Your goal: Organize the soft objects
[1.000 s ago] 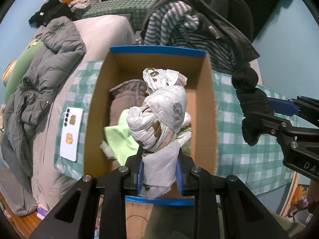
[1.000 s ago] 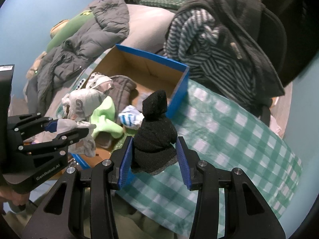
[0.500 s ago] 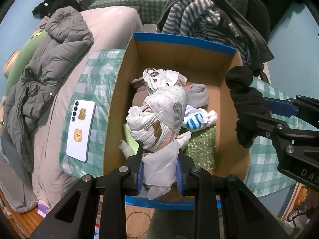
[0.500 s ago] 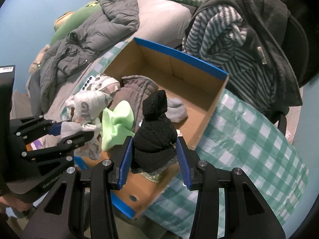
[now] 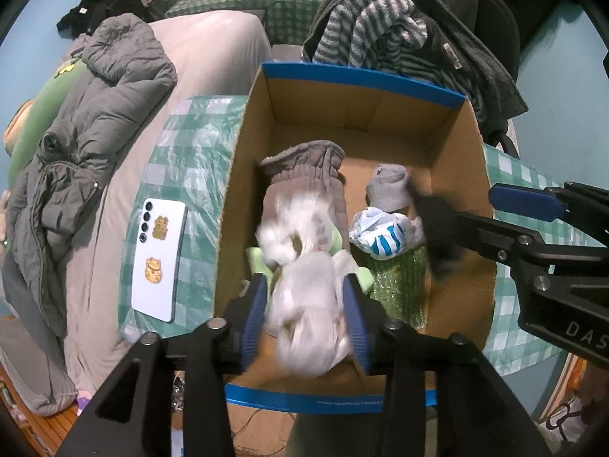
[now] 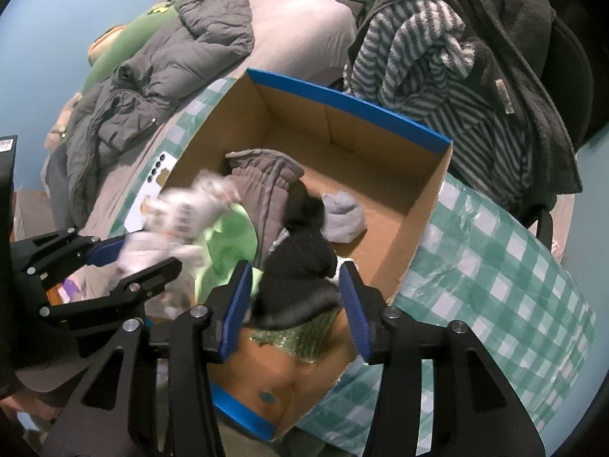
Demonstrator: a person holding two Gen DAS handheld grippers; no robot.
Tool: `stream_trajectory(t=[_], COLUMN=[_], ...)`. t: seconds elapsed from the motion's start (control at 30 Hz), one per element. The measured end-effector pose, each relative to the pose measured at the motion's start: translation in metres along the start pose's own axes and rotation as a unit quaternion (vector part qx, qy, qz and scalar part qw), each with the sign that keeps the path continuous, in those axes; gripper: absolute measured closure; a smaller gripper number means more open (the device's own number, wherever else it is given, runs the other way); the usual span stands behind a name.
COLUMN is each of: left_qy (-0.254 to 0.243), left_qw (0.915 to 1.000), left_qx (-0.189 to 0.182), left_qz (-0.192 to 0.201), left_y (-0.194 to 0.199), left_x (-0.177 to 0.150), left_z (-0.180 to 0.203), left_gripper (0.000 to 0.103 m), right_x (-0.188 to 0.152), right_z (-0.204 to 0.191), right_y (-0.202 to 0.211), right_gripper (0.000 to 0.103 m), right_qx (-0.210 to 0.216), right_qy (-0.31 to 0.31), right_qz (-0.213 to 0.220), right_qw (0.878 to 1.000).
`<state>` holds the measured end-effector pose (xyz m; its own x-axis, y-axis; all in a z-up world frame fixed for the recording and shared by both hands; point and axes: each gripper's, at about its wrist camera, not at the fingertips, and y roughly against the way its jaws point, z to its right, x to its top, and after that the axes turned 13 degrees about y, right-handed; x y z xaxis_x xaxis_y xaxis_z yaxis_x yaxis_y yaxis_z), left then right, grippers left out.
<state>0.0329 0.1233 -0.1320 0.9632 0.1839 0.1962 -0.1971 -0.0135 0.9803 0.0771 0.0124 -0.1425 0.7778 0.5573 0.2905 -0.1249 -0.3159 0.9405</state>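
A cardboard box with a blue rim (image 5: 361,80) (image 6: 342,99) lies below both grippers. My left gripper (image 5: 306,304) (image 6: 141,259) hangs over its near left part with its jaws opening. The white plastic bag bundle (image 5: 304,293) (image 6: 182,209) is blurred between the pads, slipping down. My right gripper (image 6: 297,304) (image 5: 472,209) is also opening. The black sock bundle (image 6: 300,266) (image 5: 437,228) sits loose between its pads, dropping into the box. Inside lie a brown-grey garment (image 5: 304,167), a grey sock (image 5: 392,186), a white and blue bundle (image 5: 384,236) and light green cloth (image 6: 228,240).
A white phone (image 5: 158,259) lies on the green checked cloth (image 6: 495,266) left of the box. A grey puffer jacket (image 5: 87,152) is spread over the bed at left. A striped fleece and dark robe (image 5: 380,30) hang on a chair behind the box.
Both grippers have come over the box and sunk a little. Their jaws have widened, and the white bag and the black sock are sliding out of the pads into the box.
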Motion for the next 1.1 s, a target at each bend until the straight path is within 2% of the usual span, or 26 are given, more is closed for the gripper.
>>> stream_trajectory(t=[0.03,0.13,0.2,0.3,0.53,0.77,0.87,1.1], left_qy=[-0.001,-0.001,0.001,0.005,0.004,0.008,0.004,-0.011], left_qw=[1.0000,1.0000,0.9999,0.9998,0.9993,0.9988,0.9986,0.9982], left_qx=[0.000,0.003,0.002,0.000,-0.003,-0.016,-0.016,-0.016], left_qz=[0.004,0.009,0.013,0.018,0.037,0.045,0.051,0.057], left_y=[0.002,0.007,0.011,0.019,0.040,0.058,0.065,0.079], left_x=[0.000,0.002,0.003,0.003,0.004,0.004,0.003,0.001], left_z=[0.000,0.000,-0.001,-0.001,0.007,0.020,0.026,0.043], left_gripper=[0.056,0.048,0.047,0.044,0.028,0.027,0.022,0.022], right_x=[0.000,0.001,0.001,0.002,-0.003,-0.012,-0.018,-0.032], right_z=[0.000,0.002,0.003,0.007,0.019,0.034,0.040,0.052], right_y=[0.002,0.008,0.013,0.024,0.050,0.074,0.084,0.100], right_gripper=[0.045,0.040,0.039,0.031,0.030,0.029,0.029,0.029], right_qx=[-0.003,-0.009,-0.012,-0.020,-0.030,-0.036,-0.042,-0.046], right_qy=[0.000,-0.005,-0.009,-0.015,-0.035,-0.059,-0.064,-0.084], right_qz=[0.002,0.005,0.009,0.019,0.040,0.058,0.064,0.073], right_qw=[1.000,1.000,1.000,1.000,0.998,0.996,0.995,0.993])
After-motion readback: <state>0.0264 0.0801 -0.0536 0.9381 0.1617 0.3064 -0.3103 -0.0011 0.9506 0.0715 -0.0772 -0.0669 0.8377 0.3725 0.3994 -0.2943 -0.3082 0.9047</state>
